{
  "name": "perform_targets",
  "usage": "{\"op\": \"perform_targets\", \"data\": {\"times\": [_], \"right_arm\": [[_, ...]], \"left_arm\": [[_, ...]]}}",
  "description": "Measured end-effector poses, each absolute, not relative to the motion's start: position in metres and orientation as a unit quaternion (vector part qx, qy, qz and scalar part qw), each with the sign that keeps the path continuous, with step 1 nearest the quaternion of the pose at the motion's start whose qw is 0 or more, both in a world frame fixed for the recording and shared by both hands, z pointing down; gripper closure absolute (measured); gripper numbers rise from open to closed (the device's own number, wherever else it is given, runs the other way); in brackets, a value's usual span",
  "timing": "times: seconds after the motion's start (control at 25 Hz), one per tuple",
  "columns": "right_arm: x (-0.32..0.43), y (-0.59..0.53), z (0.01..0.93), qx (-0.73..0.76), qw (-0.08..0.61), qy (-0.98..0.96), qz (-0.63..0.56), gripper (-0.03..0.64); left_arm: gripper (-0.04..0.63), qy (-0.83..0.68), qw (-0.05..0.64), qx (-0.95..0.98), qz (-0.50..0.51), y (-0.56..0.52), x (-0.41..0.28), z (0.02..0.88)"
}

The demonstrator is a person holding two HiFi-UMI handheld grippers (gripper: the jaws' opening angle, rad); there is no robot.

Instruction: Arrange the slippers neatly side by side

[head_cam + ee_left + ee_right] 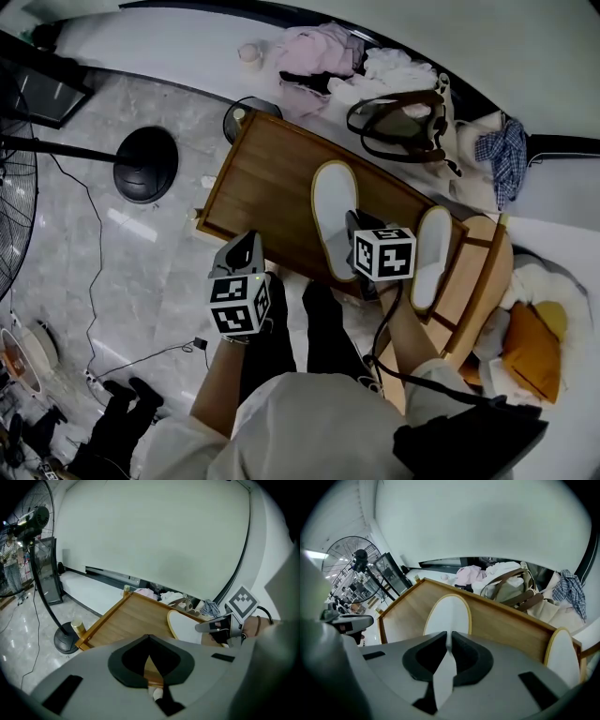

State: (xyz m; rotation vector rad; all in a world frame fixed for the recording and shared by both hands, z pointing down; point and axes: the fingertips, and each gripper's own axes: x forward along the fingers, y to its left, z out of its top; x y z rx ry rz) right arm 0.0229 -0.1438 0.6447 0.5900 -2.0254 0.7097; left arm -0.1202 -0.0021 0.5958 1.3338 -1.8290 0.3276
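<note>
While pinching the middle slipper [335, 211] by its heel with the right tongs [449, 638] (closed narrow on the sole), apparently starting the shift. Next: slide right, beside the second slipper [433, 255] at the table [272, 178] edge, toes level. Lying mid-table, long axis running away, toe far and tilted slightly left. Holding nothing in the left tongs [149, 641], shut.

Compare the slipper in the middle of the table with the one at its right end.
The middle slipper is pinched in the right gripper; the end slipper lies untouched. The middle slipper sits well inside the wooden table; the end slipper hugs its edge. Both are white with tan rims.
</note>
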Motion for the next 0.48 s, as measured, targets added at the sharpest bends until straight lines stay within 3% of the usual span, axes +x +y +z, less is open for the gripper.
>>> {"op": "perform_targets", "data": {"times": [0.48], "right_arm": [[0.024, -0.142, 0.627, 0.267, 0.411, -0.798, 0.349, 0.571]], "left_arm": [[0.578, -0.72, 0.407, 0.546, 0.133, -0.008, -0.121, 0.588]]}}
